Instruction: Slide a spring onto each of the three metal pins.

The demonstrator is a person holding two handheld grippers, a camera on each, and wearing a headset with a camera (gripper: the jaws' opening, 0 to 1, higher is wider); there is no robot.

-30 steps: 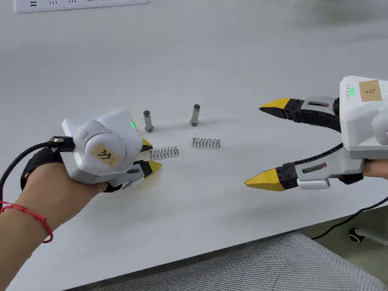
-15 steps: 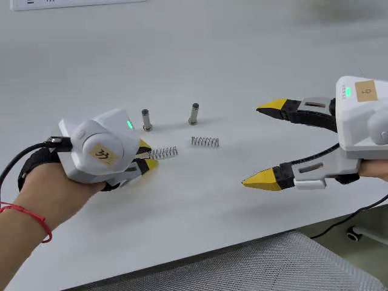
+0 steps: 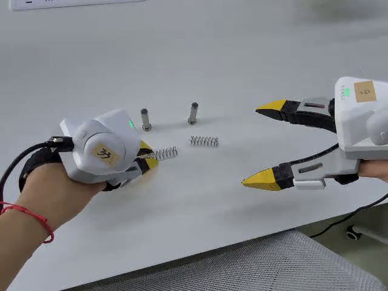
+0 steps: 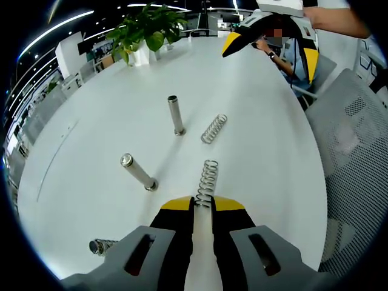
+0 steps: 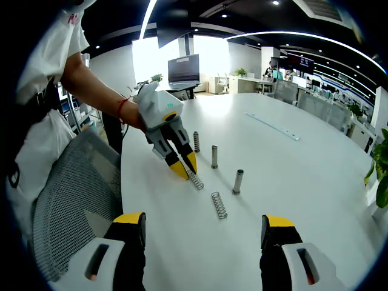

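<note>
Left claw (image 3: pixel 147 160), white-bodied with yellow-tipped black jaws, is pinched on the left end of a thin coiled steel spring (image 3: pixel 163 153) that lies flat on the white workbench top (image 3: pixel 182 54); right claw (image 3: pixel 257 144) hangs at the right, jaws spread wide with nothing between them; between the two claws lies a second loose steel spring (image 3: pixel 204 141), a little nearer than two short upright grey metal pins, the left pin (image 3: pixel 145 119) and the right pin (image 3: pixel 193 113), both bare; in the head view the left claw's white body hides most of its jaws; the left gripper view shows the spring's end caught between the yellow tips; the right gripper view shows a third pin (image 5: pixel 196 141) further left, beside the left claw; its shaft looks ribbed, perhaps coiled, but is too small to tell; in the left gripper view that pin is cut off at the lower edge.
</note>
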